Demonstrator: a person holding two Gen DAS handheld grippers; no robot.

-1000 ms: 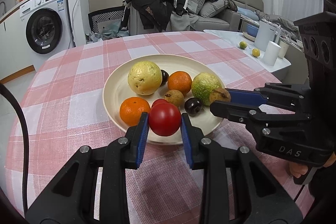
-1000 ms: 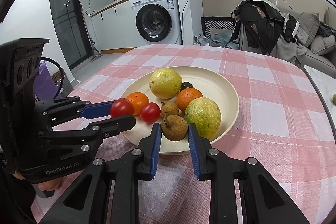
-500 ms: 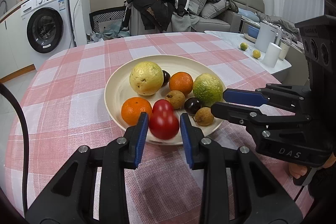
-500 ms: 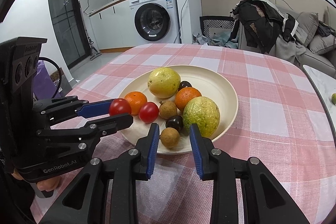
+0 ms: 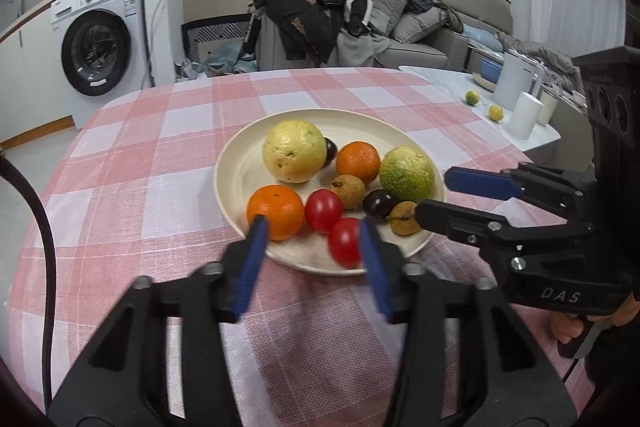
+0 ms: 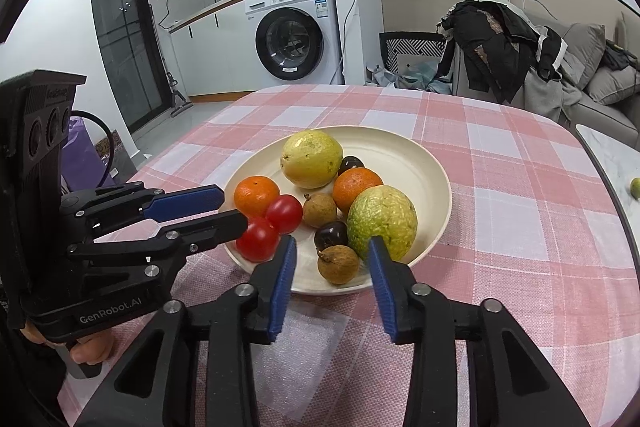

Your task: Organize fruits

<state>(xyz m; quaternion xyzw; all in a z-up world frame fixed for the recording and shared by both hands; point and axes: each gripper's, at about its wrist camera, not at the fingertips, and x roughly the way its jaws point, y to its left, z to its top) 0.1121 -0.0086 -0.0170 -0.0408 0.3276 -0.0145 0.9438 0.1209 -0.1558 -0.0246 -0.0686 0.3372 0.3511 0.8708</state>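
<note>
A cream plate (image 5: pixel 240 155) on the pink checked tablecloth holds a yellow guava (image 5: pixel 294 151), a green fruit (image 5: pixel 406 173), two oranges, dark plums, longans and two red tomatoes. My left gripper (image 5: pixel 313 227) is at the plate's near rim with its jaws opening. The nearer tomato (image 5: pixel 345 241) lies on the plate beside its right finger, not pinched. My right gripper (image 6: pixel 332 243) is also opening over the near rim. A brown longan (image 6: pixel 338 264) rests on the plate between its fingers, free of both pads. Each gripper shows in the other's view.
A white side table (image 5: pixel 532 143) to the right carries a kettle, cups and two small citrus fruits (image 5: pixel 496 113). Beyond the round table stand a washing machine (image 5: pixel 96 55), a chair and a sofa piled with clothes (image 5: pixel 304 15). A black cable (image 5: pixel 44 235) hangs at the left.
Both grippers' jaws have spread apart. The left let go of the red tomato and the right let go of the longan; both fruits now lie on the plate's near side.
</note>
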